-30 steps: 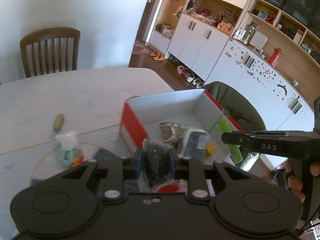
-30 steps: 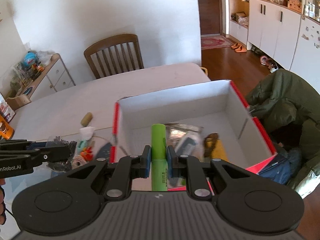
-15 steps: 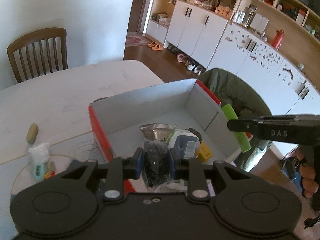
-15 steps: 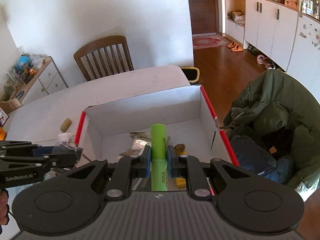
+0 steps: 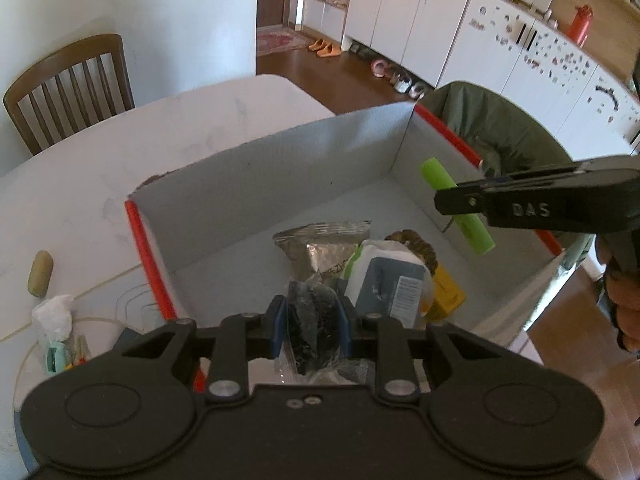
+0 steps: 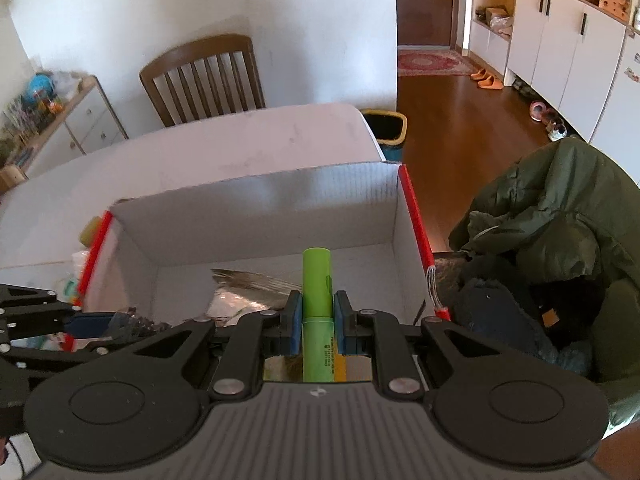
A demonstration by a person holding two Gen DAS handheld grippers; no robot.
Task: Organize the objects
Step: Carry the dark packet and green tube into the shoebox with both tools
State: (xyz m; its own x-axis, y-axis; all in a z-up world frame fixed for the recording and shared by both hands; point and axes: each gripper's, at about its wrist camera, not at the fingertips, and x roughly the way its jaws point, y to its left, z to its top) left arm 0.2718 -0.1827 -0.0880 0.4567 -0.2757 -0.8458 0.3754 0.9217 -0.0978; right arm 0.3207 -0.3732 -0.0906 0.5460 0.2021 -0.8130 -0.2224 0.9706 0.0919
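Both loads hang over the open cardboard box [image 5: 280, 168] at frame centre, so the drop-in step is in hand. The left gripper [image 5: 311, 320] pinches a crinkled dark plastic packet [image 5: 310, 328]; the right gripper [image 6: 317, 316] clamps a green marker [image 6: 317, 280]. Next, I judge, lower and release. The packet's contents are unreadable.

This is a lived-in home, an open dining area beside a hallway. A wooden slat-back chair [image 6: 202, 76] stands at a pale dining table [image 6: 260, 136] in the upper left of the right wrist view. White cabinets [image 6: 560, 36] with cluttered shelves fill the upper right, slippers [image 6: 486, 79] and a patterned rug [image 6: 434, 62] lie on the wooden floor, and a green coat [image 6: 560, 216] drapes at right.
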